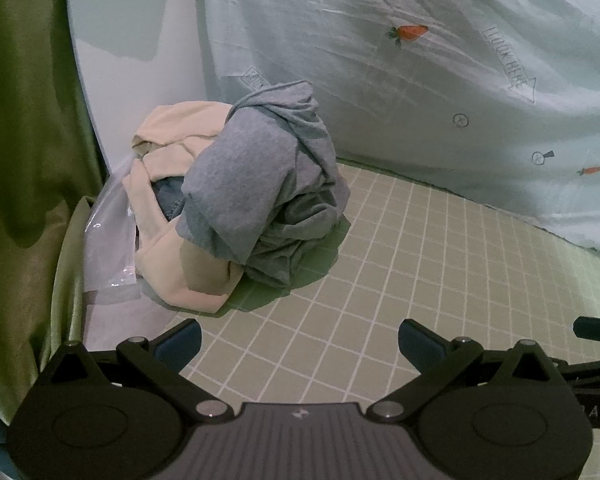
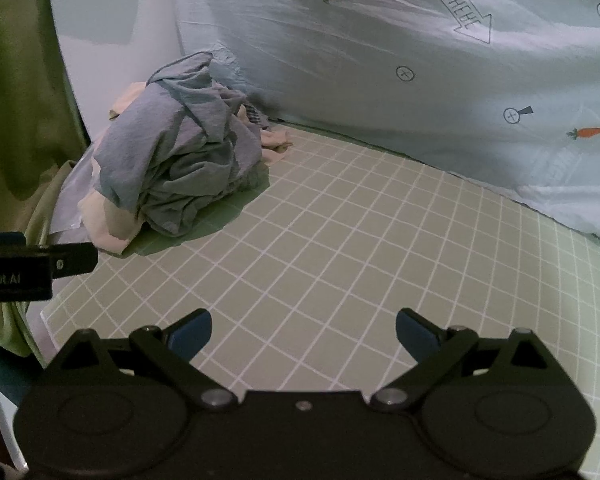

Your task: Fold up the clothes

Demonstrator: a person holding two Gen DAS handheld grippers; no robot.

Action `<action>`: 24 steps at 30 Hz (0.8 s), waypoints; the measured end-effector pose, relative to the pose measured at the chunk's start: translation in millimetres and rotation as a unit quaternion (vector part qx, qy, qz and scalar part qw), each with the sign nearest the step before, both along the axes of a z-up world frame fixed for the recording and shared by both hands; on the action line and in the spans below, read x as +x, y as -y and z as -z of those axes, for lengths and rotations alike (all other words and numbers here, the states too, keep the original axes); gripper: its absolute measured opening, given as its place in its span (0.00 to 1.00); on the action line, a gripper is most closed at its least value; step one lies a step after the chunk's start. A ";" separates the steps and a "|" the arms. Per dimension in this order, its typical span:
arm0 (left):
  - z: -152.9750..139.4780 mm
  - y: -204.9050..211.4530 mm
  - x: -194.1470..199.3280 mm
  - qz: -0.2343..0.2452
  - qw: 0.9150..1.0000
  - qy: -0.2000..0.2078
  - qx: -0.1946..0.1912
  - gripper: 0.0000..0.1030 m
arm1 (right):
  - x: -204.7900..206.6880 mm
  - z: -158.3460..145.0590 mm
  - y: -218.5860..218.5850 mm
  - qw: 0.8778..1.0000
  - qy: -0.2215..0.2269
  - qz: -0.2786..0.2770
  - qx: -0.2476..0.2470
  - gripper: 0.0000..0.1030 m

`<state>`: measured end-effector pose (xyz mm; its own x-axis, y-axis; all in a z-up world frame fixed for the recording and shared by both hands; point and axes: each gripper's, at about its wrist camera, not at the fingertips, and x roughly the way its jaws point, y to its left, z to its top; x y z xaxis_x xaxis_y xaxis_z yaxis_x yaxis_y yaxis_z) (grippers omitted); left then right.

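Heaped at the far left of the gridded tabletop (image 1: 380, 280), against the green curtain (image 1: 20, 120) and the wall: a pile of clothes, a grey shirt (image 1: 260, 184) draped over a cream garment (image 1: 180, 248), no clear long axis in the bundle. Ahead and slightly left of the left gripper (image 1: 299, 342), fingers spread wide and empty, apart from the cloth yet clearly the nearer of the two. Further off and well to the left of the right gripper (image 2: 303, 330), fingers likewise wide and holding nothing, bare grid between.

I see denim (image 1: 168, 196) mostly buried under the grey shirt (image 1: 256, 184) (garment type unclear); the left gripper (image 2: 36, 266) is cut off at frame edge.
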<state>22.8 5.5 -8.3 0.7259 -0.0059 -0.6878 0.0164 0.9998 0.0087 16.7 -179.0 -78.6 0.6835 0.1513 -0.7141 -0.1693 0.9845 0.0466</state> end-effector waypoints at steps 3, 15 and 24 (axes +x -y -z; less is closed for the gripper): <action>0.2 -1.9 0.0 -0.003 1.000 0.000 0.000 1.00 | 0.5 0.8 -1.0 1.000 -0.001 -0.002 0.000 0.97; 2.9 -7.1 1.7 -0.012 1.000 -0.007 -0.005 1.00 | -0.4 3.5 -5.9 1.000 -0.005 -0.011 -0.002 0.97; 4.3 -8.7 6.5 -0.016 1.000 -0.009 -0.009 1.00 | 3.6 5.2 -6.3 1.000 -0.006 -0.010 -0.003 0.97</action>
